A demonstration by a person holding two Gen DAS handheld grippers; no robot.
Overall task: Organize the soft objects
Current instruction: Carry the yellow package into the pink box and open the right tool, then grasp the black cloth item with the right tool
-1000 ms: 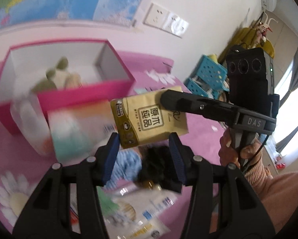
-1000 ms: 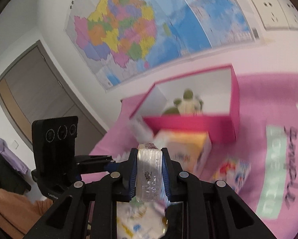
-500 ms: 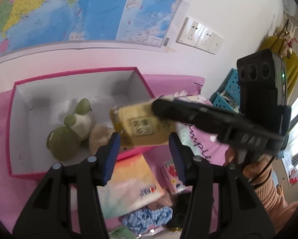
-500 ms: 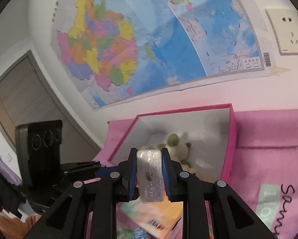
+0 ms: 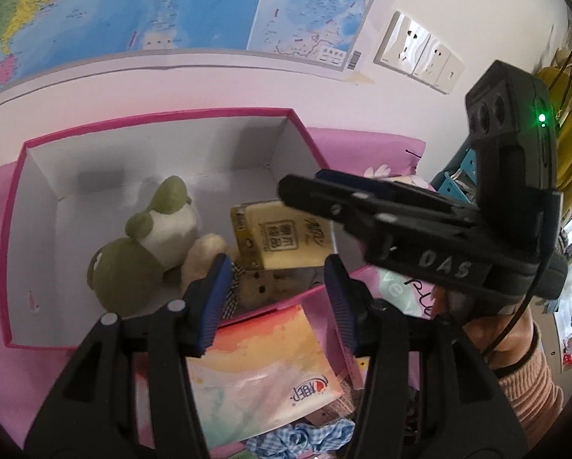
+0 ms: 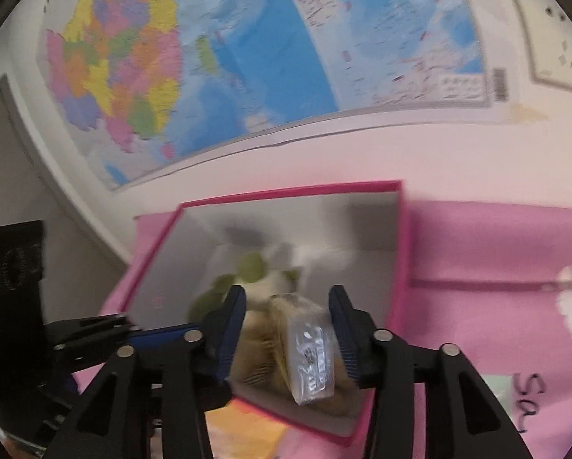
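Left wrist view: tissue pack (image 5: 282, 239), yellow-brown plastic wrap with a printed label, lying tilted inside the pink box (image 5: 14, 206) against a green-and-white plush toy (image 5: 148, 241); judged light, squashy and a little slick, best taken across its flat faces; the left gripper (image 5: 278, 298) is spread and holds nothing, poised above the box's near wall, while the right gripper (image 5: 324, 201) reaches in over the pack. Right wrist view, blurred: the same tissue pack (image 6: 308, 348) sits end-on between spread fingers (image 6: 230, 329), seemingly let go, in the pink box (image 6: 400, 267), beside the plush toy (image 6: 247, 271)
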